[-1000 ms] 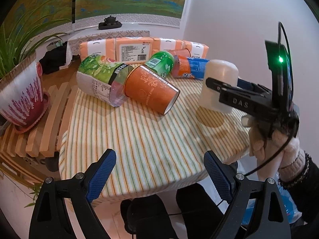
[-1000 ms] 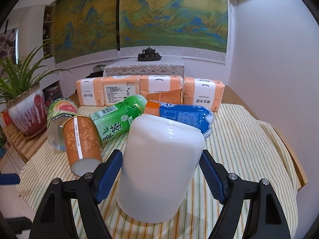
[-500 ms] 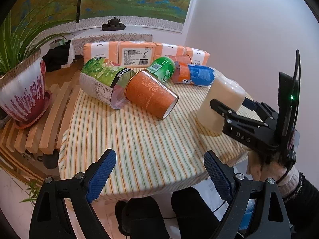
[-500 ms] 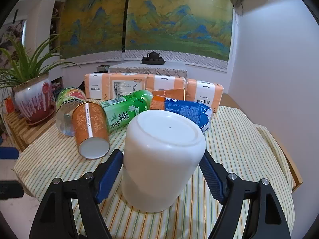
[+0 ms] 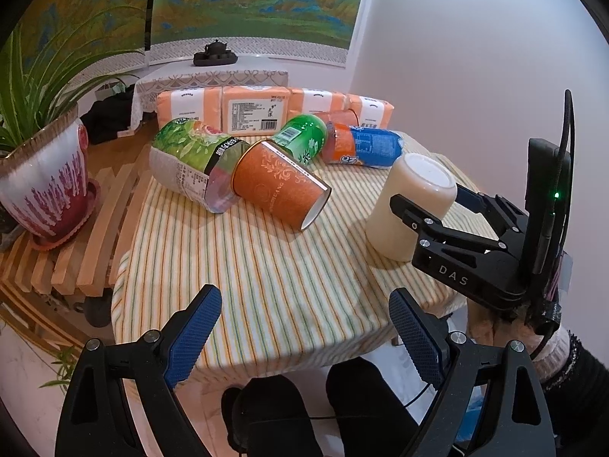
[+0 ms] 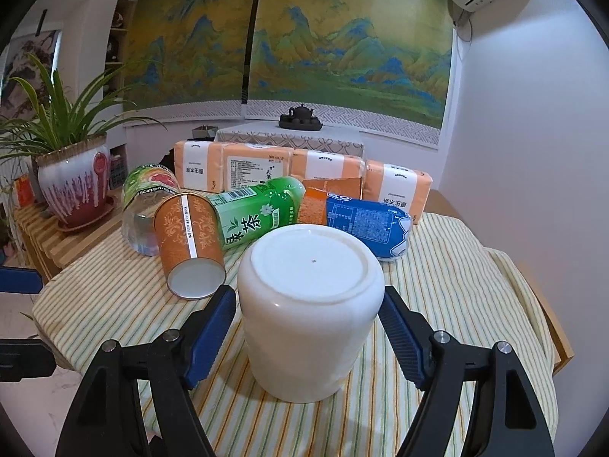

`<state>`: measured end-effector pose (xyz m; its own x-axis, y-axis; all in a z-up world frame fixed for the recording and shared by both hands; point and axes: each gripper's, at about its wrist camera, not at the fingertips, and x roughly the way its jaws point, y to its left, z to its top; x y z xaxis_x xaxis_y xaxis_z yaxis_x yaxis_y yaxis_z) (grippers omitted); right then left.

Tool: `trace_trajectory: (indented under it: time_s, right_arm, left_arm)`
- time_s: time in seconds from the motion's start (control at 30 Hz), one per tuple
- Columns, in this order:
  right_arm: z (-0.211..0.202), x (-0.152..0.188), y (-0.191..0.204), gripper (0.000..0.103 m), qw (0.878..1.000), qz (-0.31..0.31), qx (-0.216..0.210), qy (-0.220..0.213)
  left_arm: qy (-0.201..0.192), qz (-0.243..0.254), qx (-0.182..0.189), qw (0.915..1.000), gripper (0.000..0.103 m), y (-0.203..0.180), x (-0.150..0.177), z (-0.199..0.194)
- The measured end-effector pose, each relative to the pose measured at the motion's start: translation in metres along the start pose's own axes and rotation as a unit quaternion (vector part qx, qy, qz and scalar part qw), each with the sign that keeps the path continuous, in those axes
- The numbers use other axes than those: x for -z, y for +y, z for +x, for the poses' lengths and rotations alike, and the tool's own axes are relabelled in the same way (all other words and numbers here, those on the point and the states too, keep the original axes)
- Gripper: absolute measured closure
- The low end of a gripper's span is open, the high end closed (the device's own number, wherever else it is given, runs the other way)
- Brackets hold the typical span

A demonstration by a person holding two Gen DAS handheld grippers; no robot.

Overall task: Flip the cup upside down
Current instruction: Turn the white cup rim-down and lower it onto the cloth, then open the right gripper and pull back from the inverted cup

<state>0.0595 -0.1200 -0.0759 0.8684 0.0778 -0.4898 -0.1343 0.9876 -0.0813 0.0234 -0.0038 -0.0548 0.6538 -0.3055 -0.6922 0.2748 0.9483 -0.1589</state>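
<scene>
A white cup point(image 6: 310, 312) stands upside down on the striped tablecloth point(image 6: 456, 266), base up. My right gripper point(image 6: 307, 337) has a blue pad on each side of the cup, with a thin gap showing on each side, so it is open around it. In the left wrist view the cup point(image 5: 411, 205) stands at the table's right side with the right gripper point(image 5: 426, 205) around it. My left gripper point(image 5: 304, 331) is open and empty, held off the table's near edge.
An orange paper cup point(image 5: 279, 188), a green bottle point(image 5: 304, 141), a green-labelled jar point(image 5: 190, 163) and a blue-orange bottle point(image 5: 361, 148) lie on their sides at the back. Orange tissue packs point(image 5: 259, 108) stand behind them. A potted plant point(image 5: 42, 186) stands on a slatted bench at left.
The cup has come down from above the table and stands on the cloth. The right gripper's pads have drawn off its sides. The left gripper has pulled back and risen a little.
</scene>
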Motion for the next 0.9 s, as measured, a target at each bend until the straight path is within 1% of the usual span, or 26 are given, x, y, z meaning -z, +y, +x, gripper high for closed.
trace_trajectory:
  time_s: [0.07, 0.2, 0.27, 0.33, 0.6, 0.73, 0.9]
  right_arm:
    - [-0.001, 0.000, -0.001, 0.028, 1.000, 0.001, -0.001, 0.002]
    - [-0.006, -0.001, -0.002, 0.022, 1.000, 0.003, -0.005, -0.002]
    - [-0.010, -0.002, -0.002, 0.017, 1.000, 0.002, -0.005, -0.008]
    - [-0.015, -0.002, -0.002, 0.014, 1.000, 0.001, -0.006, -0.015]
    - [-0.033, -0.003, -0.010, 0.013, 0.999, 0.017, -0.019, -0.022]
    - [-0.050, 0.000, -0.018, 0.013, 0.999, 0.033, -0.019, -0.029]
    - [-0.065, 0.005, -0.031, 0.013, 0.998, 0.060, -0.020, -0.024]
  left_arm:
    - [-0.001, 0.001, -0.002, 1.0000, 0.011, -0.001, 0.001, -0.001]
    - [-0.002, -0.001, -0.005, 1.0000, 0.011, -0.002, 0.001, -0.003]
    - [-0.003, -0.001, -0.007, 1.0000, 0.011, -0.002, 0.001, -0.005]
    - [-0.004, 0.000, -0.007, 1.0000, 0.011, -0.003, 0.001, -0.006]
    - [-0.017, 0.002, -0.011, 0.9998, 0.011, -0.006, 0.000, -0.013]
    - [-0.028, 0.003, -0.014, 0.9995, 0.011, -0.009, -0.002, -0.015]
    - [-0.040, 0.005, -0.020, 0.9990, 0.011, -0.016, -0.005, -0.016]
